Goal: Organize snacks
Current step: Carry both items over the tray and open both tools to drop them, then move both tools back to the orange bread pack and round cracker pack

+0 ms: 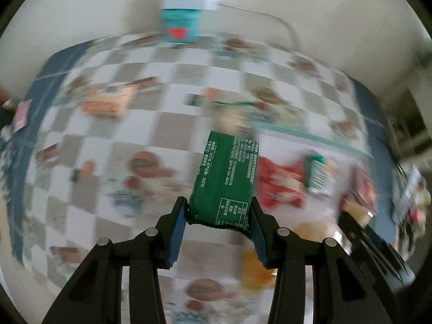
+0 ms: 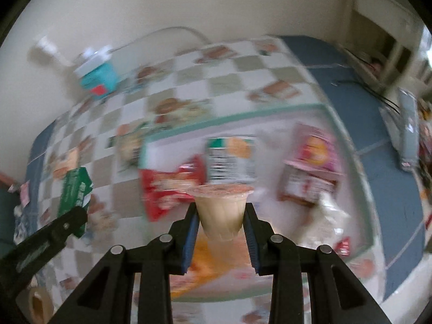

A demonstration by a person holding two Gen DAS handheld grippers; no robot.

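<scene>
Left claw (image 1: 219, 210) clenched on flat green printed snack packet (image 1: 225, 178); right claw (image 2: 222, 214) grasping translucent cream-coloured jelly cup (image 2: 221, 210) above teal-rimmed white tray (image 2: 243, 113) containing blurred snack packs.

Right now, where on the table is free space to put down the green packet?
Bare checkered cloth lies left of the green packet, before the orange packet. Crowded: the tray at right, holding a red bag and a can.

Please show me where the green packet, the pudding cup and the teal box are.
green packet (image 1: 225, 178), left wrist view, middle of its printed face
pudding cup (image 2: 222, 212), right wrist view, its pale side wall
teal box (image 1: 180, 24), left wrist view, its front face
</scene>
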